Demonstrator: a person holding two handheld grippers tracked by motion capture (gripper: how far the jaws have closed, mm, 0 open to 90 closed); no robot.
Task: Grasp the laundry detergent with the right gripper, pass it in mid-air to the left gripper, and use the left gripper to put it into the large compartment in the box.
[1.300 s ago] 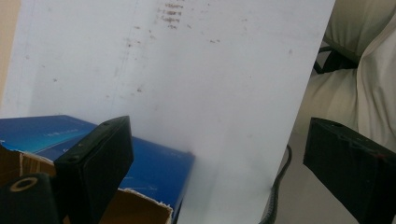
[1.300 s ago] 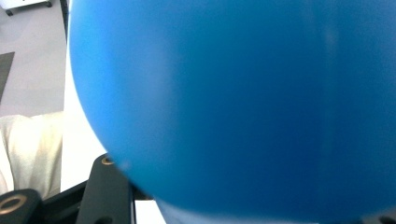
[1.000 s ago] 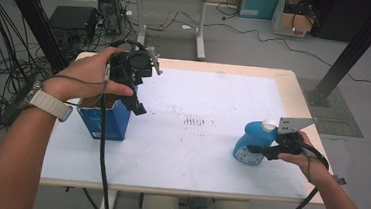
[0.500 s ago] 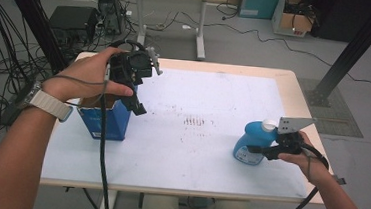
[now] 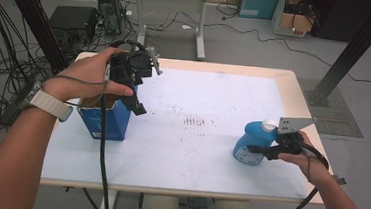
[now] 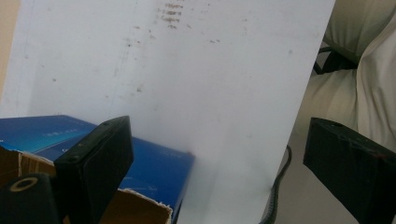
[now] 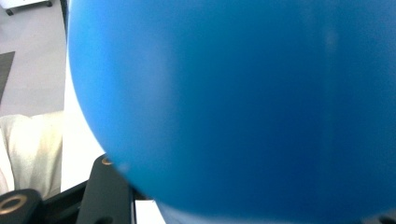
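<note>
Right tongs [image 5: 257,150] clamp the upright blue bottle [image 5: 250,144] at four o'clock on the tabletop [image 5: 210,151]; left tongs [image 5: 138,106] hang wide over the open box [image 5: 103,120] at nine.

Box [image 5: 104,120] sits at the table's [image 5: 200,85] left edge, bottle [image 5: 250,142] near the right edge, well apart. Left gripper [image 5: 140,108] hangs above the box's right side. Right gripper [image 5: 257,150] is against the bottle from the right. Floor cables lie left of the table.
</note>
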